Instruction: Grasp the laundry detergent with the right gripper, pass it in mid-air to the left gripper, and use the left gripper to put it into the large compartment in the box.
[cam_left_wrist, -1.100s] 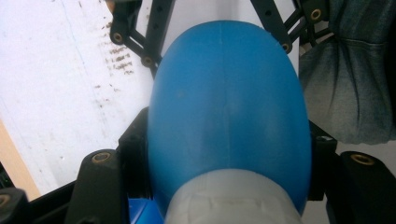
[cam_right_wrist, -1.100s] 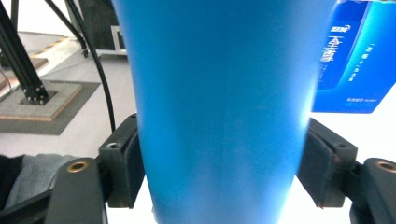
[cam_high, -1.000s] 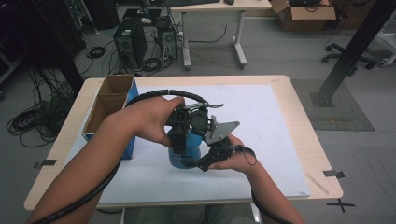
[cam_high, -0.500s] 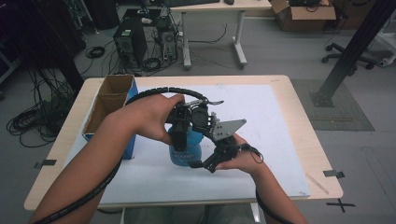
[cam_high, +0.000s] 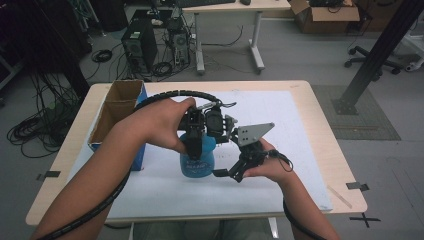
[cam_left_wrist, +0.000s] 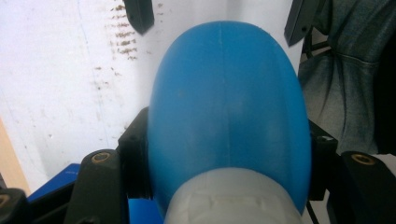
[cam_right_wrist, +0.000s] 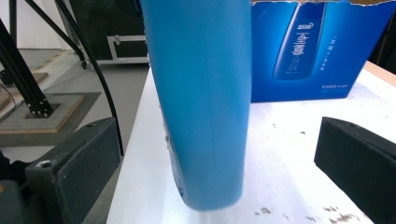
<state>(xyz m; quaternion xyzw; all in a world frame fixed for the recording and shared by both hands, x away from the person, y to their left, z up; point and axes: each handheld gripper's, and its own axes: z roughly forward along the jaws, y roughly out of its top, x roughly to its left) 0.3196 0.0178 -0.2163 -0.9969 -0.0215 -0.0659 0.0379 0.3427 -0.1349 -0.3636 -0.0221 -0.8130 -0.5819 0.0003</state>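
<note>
In the high view, two forearms come in from the bottom edge. The right hand-held gripper (cam_high: 227, 173) lies low beside the base of a blue bottle (cam_high: 197, 159), which stands upright on the white sheet (cam_high: 300, 130) covering the counter (cam_high: 325, 125). The right gripper view shows what the high view cannot: its jaws have just been opening and now stand spread wide, the bottle (cam_right_wrist: 201, 102) between them with a clear gap on each side. The left hand-held gripper (cam_high: 194, 141) comes down from above and pinches the bottle's upper part. The left gripper view looks straight down the bottle's rounded blue shoulder (cam_left_wrist: 229, 102), the jaws pressed against both flanks. Farther back, an open blue cardboard box (cam_high: 117, 112) stands at the sheet's left edge; the right gripper view shows its printed blue side (cam_right_wrist: 299, 51).
</note>
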